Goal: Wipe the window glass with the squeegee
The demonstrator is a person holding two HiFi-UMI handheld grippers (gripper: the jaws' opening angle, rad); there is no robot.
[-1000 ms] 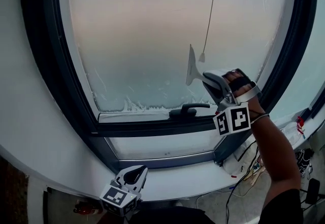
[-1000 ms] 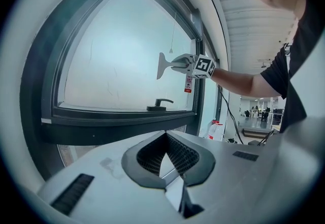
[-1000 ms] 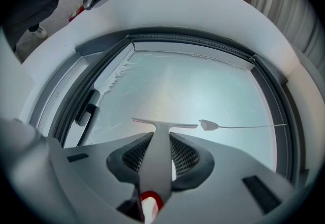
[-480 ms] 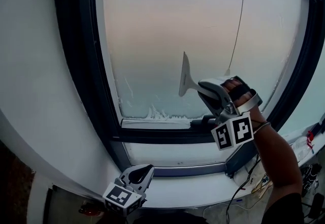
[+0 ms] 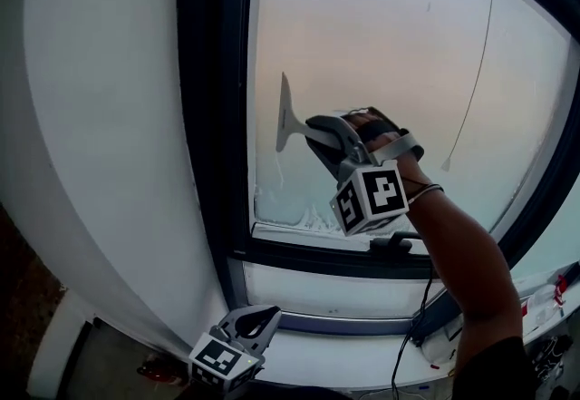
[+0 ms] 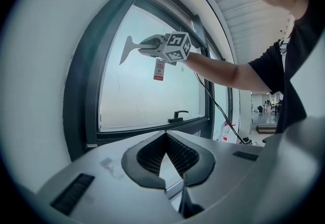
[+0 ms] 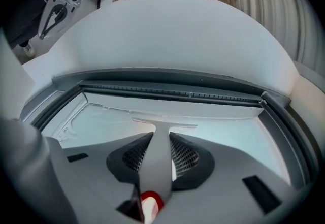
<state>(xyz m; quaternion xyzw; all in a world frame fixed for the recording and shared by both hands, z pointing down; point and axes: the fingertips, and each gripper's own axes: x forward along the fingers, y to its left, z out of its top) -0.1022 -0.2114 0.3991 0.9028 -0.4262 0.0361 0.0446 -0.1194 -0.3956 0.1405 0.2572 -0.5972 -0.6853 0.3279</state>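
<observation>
Close by the left edge of the glass (image 5: 390, 53), just beside the dark frame (image 5: 213, 117): squeegee (image 5: 286, 117), blade upright against the pane, handle pinched between the jaws of the right gripper (image 5: 314, 128). Along the bottom of the pane, a band of white residue (image 5: 304, 219). Further right, a thin cord (image 5: 447, 163) hanging in front of the glass, well apart from the blade. Below the gripper, a black window handle (image 5: 395, 244) on the lower rail, partly behind the forearm (image 5: 462, 253). White wall (image 5: 100, 117) left of the frame, white sill (image 5: 353, 357) beneath. Low and near, by the sill: left gripper (image 5: 258, 317), jaws pressed together on nothing, well apart from the window.

Shown only in the left gripper view: squeegee side-on, and a red-and-white tag (image 6: 159, 69) just under the right gripper; impossible to tell what it hangs from. Shown only in the right gripper view: handle running straight between the ribbed pads, blade crosswise at the pane, something red at the handle's near end.
</observation>
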